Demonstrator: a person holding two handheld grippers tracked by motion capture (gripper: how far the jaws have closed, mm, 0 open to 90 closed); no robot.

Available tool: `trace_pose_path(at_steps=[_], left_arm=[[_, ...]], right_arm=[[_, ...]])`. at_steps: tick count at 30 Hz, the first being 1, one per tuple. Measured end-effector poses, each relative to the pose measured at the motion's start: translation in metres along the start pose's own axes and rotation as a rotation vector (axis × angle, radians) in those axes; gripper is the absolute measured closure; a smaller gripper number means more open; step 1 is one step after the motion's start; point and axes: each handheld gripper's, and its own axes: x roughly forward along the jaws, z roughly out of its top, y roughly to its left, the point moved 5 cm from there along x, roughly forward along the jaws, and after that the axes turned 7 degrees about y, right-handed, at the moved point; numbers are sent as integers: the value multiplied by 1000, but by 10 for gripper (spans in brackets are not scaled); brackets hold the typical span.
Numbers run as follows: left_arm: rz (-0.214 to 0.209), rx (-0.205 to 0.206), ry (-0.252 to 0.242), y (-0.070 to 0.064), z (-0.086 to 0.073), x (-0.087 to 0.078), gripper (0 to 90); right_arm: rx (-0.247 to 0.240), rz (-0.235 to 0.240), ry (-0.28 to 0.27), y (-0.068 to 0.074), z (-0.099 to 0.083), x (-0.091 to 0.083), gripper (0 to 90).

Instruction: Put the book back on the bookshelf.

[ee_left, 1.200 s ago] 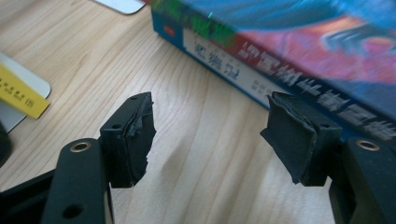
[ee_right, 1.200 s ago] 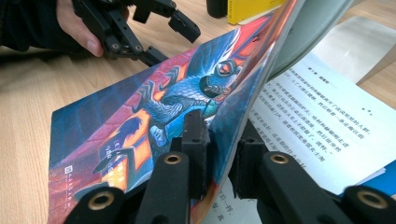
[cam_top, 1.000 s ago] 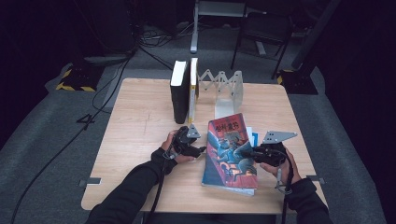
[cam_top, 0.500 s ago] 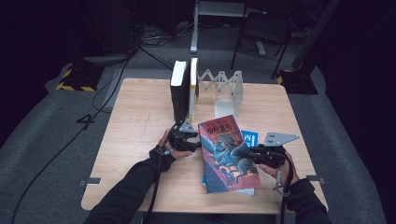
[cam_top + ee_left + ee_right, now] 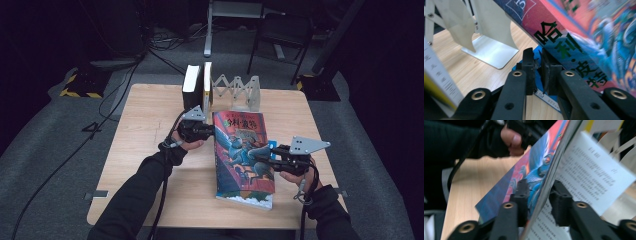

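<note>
A thick book (image 5: 242, 150) with a red and blue picture cover lies tilted across the table's middle, its top end toward the back. My right gripper (image 5: 260, 159) holds its right edge. In the right gripper view it (image 5: 540, 192) is shut on the book (image 5: 536, 172), one jaw on the front cover and the other on a printed page. At the book's top left corner is my left gripper (image 5: 209, 131). Its jaws (image 5: 537, 70) stand shut, and the book's spine (image 5: 584, 37) rises just beside the right jaw.
Two books (image 5: 191, 90) (image 5: 207, 90) stand upright at the table's back, next to a white folding metal book rack (image 5: 240, 92) (image 5: 491, 37). A thin blue book (image 5: 271, 146) (image 5: 548, 99) lies under the raised one. Bare wooden tabletop (image 5: 145, 140) spreads to the left.
The book has swung and slid toward the back of the table, now lying more lengthwise. My left gripper moved back with its top corner; my right gripper kept its hold on the right edge.
</note>
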Motion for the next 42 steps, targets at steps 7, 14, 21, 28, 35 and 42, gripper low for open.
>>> trace_pose_path(at_steps=[7,14,21,28,35,42], left_arm=[[-34,34,2,-5,4,4,897],[-18,38,-36,-3,19,-2,896],[-34,74,-73,-13,36,-16,896],[-52,144,-69,-38,44,-17,895],[25,135,-38,-34,37,-23,828],[112,147,82,-45,-2,-28,656]], right_arm=[[54,-50,75,-11,-6,2,769],[37,-28,-7,-6,-9,-2,856],[3,-108,-52,-1,-7,-8,739],[16,-52,-12,-2,2,-9,702],[-1,-51,-34,5,3,-12,848],[2,-77,-68,9,1,-10,853]])
